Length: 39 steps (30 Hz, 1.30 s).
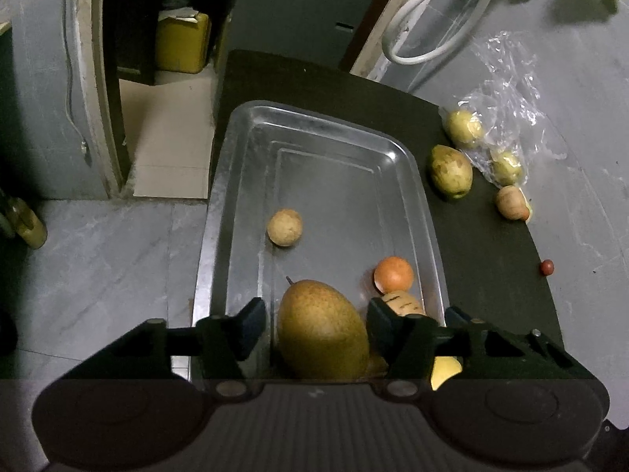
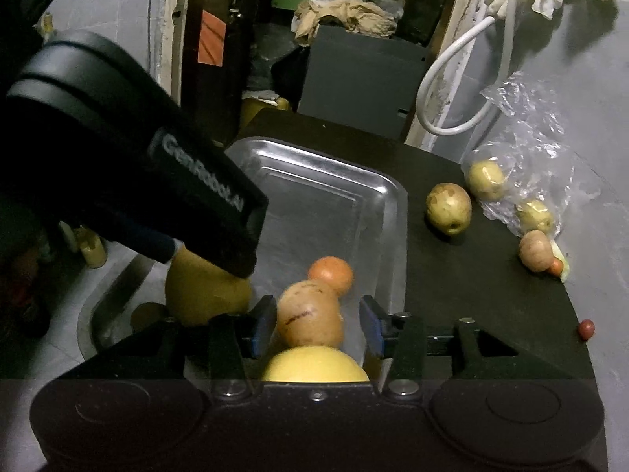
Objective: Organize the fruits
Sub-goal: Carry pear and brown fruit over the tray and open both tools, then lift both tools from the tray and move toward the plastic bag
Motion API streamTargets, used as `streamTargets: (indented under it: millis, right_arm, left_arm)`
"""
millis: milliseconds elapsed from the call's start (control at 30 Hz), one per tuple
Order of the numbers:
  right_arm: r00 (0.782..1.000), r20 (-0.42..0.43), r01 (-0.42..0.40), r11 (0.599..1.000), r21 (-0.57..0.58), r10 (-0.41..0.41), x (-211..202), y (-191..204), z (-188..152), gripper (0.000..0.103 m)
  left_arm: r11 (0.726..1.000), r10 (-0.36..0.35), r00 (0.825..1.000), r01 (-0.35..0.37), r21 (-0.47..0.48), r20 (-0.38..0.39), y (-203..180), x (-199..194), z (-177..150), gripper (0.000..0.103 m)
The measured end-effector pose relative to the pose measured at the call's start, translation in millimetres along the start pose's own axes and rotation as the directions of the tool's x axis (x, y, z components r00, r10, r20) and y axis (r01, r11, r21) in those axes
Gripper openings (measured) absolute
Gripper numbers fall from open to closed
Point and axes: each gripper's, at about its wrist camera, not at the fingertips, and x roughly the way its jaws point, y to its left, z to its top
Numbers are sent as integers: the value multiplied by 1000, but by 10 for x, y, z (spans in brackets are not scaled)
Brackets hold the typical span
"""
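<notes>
Steel, dull and scuffed, makes up the tray (image 1: 243,181) that fills the middle of the left wrist view, set on a black mat (image 1: 479,259) over a grey floor. At the bottom centre of that frame the left gripper (image 1: 314,320) has its jaws spread wide on either side of a big brown pear (image 1: 322,330) lying in the tray; the right finger looks to be against the fruit and the left one stands clear of it, so I cannot tell whether it has any hold. A small round tan fruit (image 1: 284,227) sits alone mid-tray, and an orange (image 1: 393,274) lies lower right, touching a striped tan fruit (image 1: 403,302). In the right wrist view the right gripper (image 2: 317,324) is open at bottom centre, its blue-padded fingers either side of that striped fruit without gripping it, with a yellow fruit (image 2: 314,364) just below. Outside the tray, at the right of this frame, a green pear (image 2: 449,207) lies on the mat near a clear plastic bag (image 2: 526,149) holding two pale fruits, and a small red berry (image 2: 585,329) sits at the mat's edge.
</notes>
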Motion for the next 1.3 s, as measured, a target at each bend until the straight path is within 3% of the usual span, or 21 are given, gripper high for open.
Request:
streamTargets:
  millis: [100, 233, 400, 700, 967, 1300]
  right_arm:
    - [1000, 0, 12, 1000, 9, -12, -43, -25, -31, 62]
    - [1000, -3, 27, 999, 24, -27, -151, -85, -57, 85]
    - [997, 15, 75, 996, 44, -75, -355, -193, -77, 97]
    - [996, -18, 87, 975, 207, -85, -599, -391, -221, 98]
    - [994, -37, 110, 968, 224, -104, -847, -320, -335, 102]
    - [983, -100, 170, 959, 226, -150, -971, -284, -424, 102]
  left_arm:
    - [1000, -1, 1000, 1, 0, 4, 10, -33, -19, 74]
    - [1000, -13, 1000, 13, -17, 15, 37, -109, -56, 80]
    - [999, -45, 999, 45, -27, 25, 36, -235, -127, 92]
    - [999, -25, 999, 24, 33, 28, -12, -349, -182, 102]
    - [984, -44, 998, 36, 177, 43, -35, -569, -298, 102]
    - [946, -33, 998, 47, 320, -48, 73, -734, -715, 102]
